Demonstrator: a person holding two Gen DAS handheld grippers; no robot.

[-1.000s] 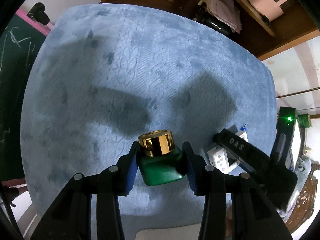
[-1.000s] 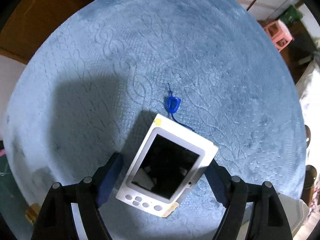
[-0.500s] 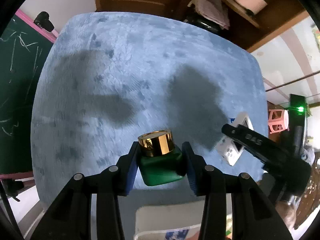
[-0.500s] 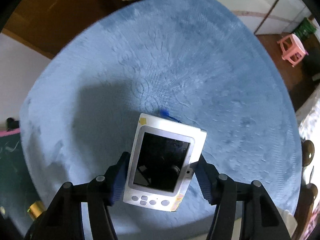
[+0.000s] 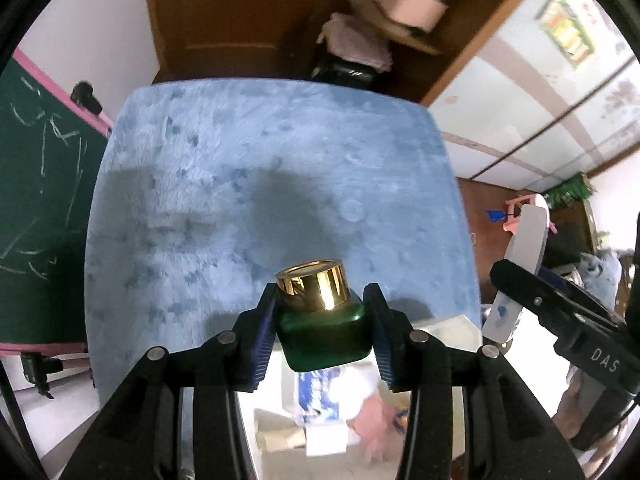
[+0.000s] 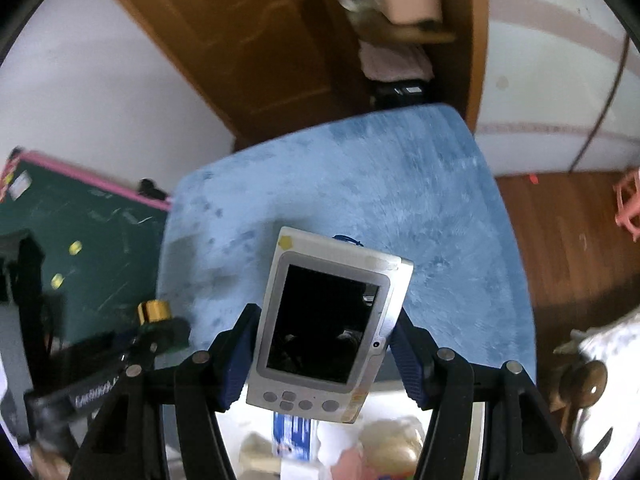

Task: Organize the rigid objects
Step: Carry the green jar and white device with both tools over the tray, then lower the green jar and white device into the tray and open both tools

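In the left wrist view, the left claw (image 5: 323,330) is clamped on a small square green glass bottle with a shiny gold cap (image 5: 322,322), its blue ribbed pads pressing the two flat sides of the body just under the cap, and the bottle sits upright in the air above the near edge of the blue plush-covered desk (image 5: 240,184). Judged from its look, the bottle is dense for its size, stiff, smooth and breakable, so the flat green sides are the right place to hold it; the round polished cap would likely slip or turn. At the right edge of this view the other tool carries its load seen edge-on. In the right wrist view, the right claw (image 6: 322,354) is closed across the long edges of a flat white handheld device with a dark screen and a row of grey buttons (image 6: 326,320), lifted clear of the desk and tilted slightly, with a blue tag just showing behind its far edge. The device looks light, rigid and slick-cased, and its screen could scratch, so the side edges near mid-length suit the grip. Below both claws lies a pale, blurred container of mixed items (image 6: 320,444), possibly the destination.
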